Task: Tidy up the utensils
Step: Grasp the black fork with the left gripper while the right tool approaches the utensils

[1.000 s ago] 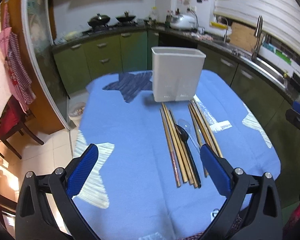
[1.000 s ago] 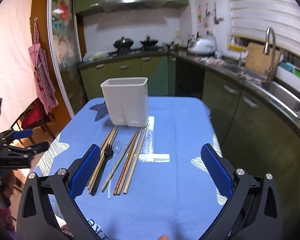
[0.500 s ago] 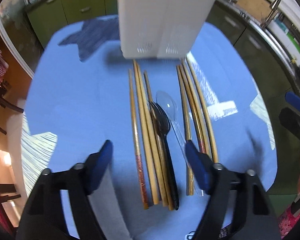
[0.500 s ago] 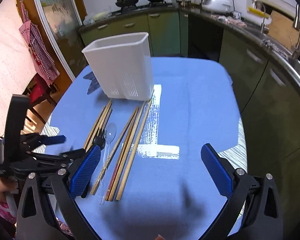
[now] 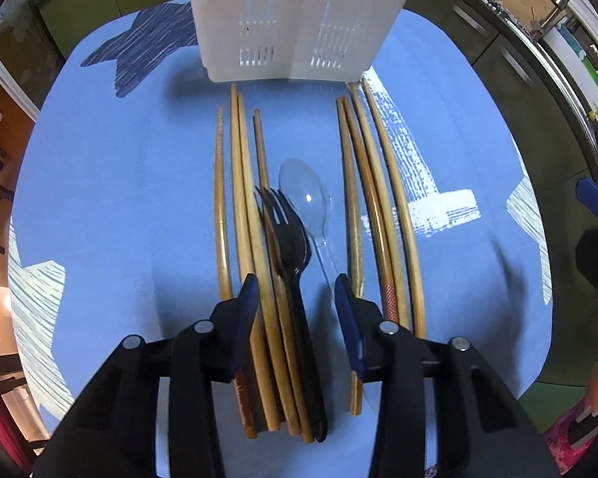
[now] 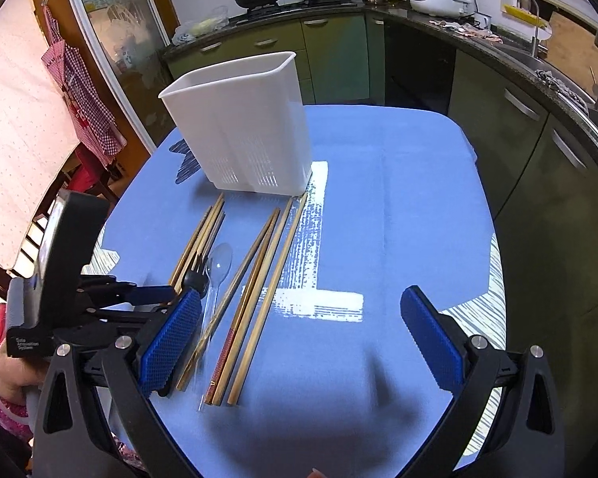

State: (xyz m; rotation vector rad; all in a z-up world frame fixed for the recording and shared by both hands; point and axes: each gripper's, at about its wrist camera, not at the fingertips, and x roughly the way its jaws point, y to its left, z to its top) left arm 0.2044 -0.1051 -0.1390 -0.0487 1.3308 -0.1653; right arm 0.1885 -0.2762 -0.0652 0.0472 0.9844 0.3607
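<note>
Left wrist: 8 chopsticks, 1 black fork, 1 clear spoon.

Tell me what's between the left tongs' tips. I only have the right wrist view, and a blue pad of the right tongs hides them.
Observer: The left tongs straddle the black fork at its handle, and the jaws are closing.
Operator: Only the fork?
Observer: No. Two chopsticks lying against the fork also run between the pads.
Operator: Is the clear spoon caught too?
Observer: The clear spoon has its handle slanting under the pad on the picture's right, so it sits at the very edge of the grip.
Operator: Anything left outside?
Observer: Yes. The outermost chopstick, on the picture's left, lies outside the pads.
</note>
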